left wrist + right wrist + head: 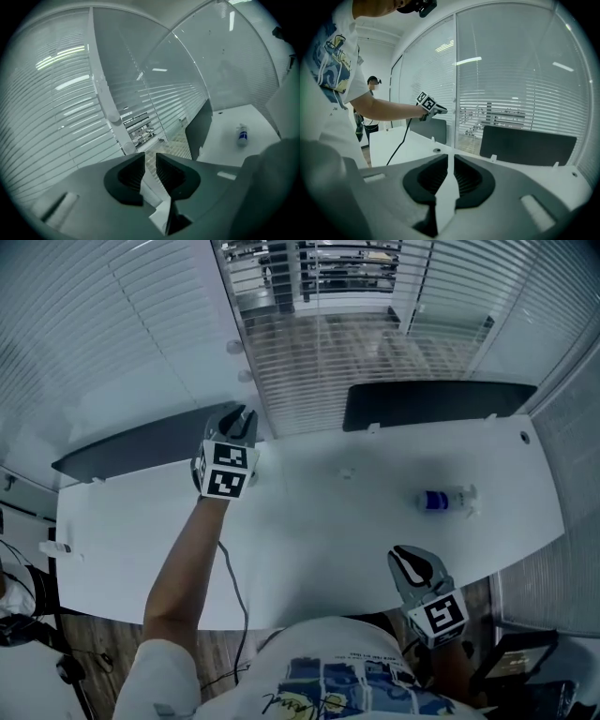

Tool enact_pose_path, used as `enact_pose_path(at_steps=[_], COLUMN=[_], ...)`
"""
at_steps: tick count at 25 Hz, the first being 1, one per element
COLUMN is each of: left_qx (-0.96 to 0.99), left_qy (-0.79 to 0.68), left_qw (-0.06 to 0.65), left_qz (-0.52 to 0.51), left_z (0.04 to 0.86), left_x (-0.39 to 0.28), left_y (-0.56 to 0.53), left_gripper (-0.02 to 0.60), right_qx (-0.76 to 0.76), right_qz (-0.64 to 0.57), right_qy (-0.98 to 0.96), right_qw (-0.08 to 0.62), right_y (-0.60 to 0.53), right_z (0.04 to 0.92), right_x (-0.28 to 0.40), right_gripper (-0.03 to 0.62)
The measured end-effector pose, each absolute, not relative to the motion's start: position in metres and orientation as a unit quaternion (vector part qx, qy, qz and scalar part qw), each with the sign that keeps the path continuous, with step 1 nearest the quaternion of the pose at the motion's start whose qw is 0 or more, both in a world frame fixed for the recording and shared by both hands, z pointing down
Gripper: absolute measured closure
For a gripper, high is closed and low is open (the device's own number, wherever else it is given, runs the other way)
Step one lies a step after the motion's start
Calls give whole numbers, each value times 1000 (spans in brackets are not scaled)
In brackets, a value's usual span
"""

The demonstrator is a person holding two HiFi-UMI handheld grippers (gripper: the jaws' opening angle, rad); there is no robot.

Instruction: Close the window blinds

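Two knobs (114, 114) beside blinds (61, 108) probably drive them: small, stiff, pinch those, slats look flimsy. Left gripper (150, 161) slightly parted, empty; right gripper (451, 161) clenched, empty.

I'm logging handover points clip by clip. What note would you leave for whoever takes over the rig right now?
Left gripper: jaws slightly apart and empty, reached out to the window frame post near its round white knobs.
Right gripper: jaws almost together and empty, low by the body at the near edge of the desk.
Blinds: the middle pane's slats are open, and the room beyond shows through.
Done: nothing closed yet.
Left: probably work a knob with the left gripper, then check that the slats shut. The bottle on the desk is not involved.
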State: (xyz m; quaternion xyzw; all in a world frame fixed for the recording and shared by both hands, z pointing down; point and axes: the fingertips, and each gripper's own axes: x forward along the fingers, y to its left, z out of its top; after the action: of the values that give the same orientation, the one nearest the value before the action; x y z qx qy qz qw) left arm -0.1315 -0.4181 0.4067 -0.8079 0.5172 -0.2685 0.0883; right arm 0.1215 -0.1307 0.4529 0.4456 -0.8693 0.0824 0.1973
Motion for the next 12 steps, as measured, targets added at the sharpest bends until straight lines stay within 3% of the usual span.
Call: enact_pose_path(at_steps=[12], left_qx=[-732], left_qy=[545], left_qw=[189], left_qz=[-362], left_z=[402], left_x=[-140], left_y=[-485], left_gripper=[456], right_qx=[450], right_qz=[93], right_qy=[-863], right_qw=[211], right_y=[-138], right_z=[466], right_x=[159], right_gripper=[565])
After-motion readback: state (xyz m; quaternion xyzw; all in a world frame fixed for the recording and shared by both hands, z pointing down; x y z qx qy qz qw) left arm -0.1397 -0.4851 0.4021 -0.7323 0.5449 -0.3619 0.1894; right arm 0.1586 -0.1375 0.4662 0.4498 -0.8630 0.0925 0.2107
